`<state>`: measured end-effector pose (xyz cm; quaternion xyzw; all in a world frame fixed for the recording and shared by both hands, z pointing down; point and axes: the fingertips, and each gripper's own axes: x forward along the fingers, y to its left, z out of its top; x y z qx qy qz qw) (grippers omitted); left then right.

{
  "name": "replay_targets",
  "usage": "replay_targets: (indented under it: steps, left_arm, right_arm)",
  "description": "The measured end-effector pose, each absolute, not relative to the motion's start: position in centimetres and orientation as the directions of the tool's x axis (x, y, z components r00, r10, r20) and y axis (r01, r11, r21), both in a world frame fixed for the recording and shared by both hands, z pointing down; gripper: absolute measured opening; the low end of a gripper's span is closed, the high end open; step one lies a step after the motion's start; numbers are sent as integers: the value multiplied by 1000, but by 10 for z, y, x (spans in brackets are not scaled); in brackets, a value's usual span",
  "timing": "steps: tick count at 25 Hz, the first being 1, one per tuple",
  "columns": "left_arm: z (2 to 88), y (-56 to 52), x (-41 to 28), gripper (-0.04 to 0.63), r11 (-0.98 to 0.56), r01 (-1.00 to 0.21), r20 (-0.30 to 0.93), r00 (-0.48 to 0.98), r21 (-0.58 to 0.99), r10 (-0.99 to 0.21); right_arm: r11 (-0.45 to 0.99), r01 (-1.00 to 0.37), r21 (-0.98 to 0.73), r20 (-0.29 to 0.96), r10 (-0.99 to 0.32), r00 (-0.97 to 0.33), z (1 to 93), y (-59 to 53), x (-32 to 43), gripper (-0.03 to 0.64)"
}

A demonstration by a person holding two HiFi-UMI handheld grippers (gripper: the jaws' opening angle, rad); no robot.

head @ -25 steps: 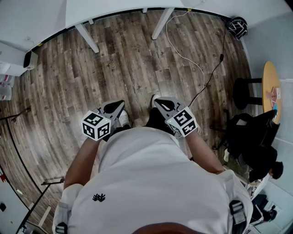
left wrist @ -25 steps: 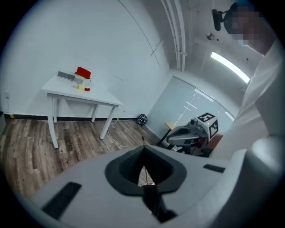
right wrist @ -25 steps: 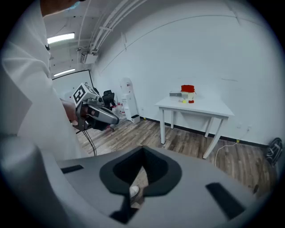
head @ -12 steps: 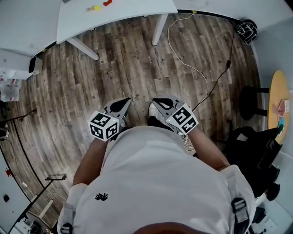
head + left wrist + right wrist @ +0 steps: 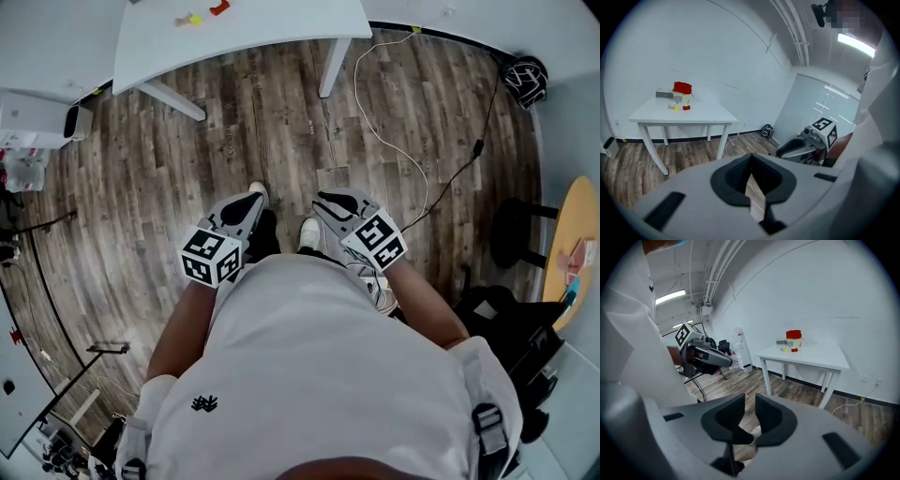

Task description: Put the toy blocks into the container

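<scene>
Wood-plank floor (image 5: pixel 281 131) fills the head view. White counter (image 5: pixel 262 37) with small yellow and red toy blocks (image 5: pixel 194 18) now shows more at the top edge, so the person is closing on it.

Left gripper view: left claw (image 5: pixel 751 161) pinched shut, empty. Red container (image 5: pixel 682 87) on counter, blocks just beside it, outside.

Right gripper view: right claw (image 5: pixel 750 401) narrowly parted, empty.

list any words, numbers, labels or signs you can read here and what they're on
No readable words or numbers in any view.
Left marker cube: black-and-white square code patterns, no letters.
Right marker cube: the same kind of patterns.
White shirt: a small black emblem, no lettering.
Red container and toy blocks on the white table: too small to show any print.
</scene>
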<state>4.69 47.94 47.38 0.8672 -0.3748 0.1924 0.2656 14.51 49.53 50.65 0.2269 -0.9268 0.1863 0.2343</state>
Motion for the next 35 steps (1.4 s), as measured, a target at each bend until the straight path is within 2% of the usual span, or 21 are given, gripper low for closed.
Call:
replay_targets:
  steps: [4, 6, 17, 24, 35]
  left_arm:
    - [482, 430, 37, 10, -560, -769, 513, 631, 309, -582]
    - [483, 397, 27, 55, -563, -768, 501, 632, 305, -591]
    - [480, 243, -30, 48, -584, -759, 480, 641, 286, -599]
    - [491, 153, -65, 63, -496, -842, 511, 527, 210, -679]
    - [524, -6, -70, 155, -384, -921, 620, 339, 66, -707]
  right_arm:
    - [832, -509, -221, 517, -343, -784, 506, 449, 139, 55]
    - [826, -527, -200, 524, -364, -770, 502, 418, 134, 55]
    - [825, -534, -185, 539, -369, -757, 481, 283, 77, 40]
    - [850, -489, -198, 550, -316, -773, 483, 225, 62, 28]
    - [908, -352, -229, 530, -188, -827, 482, 77, 104, 26]
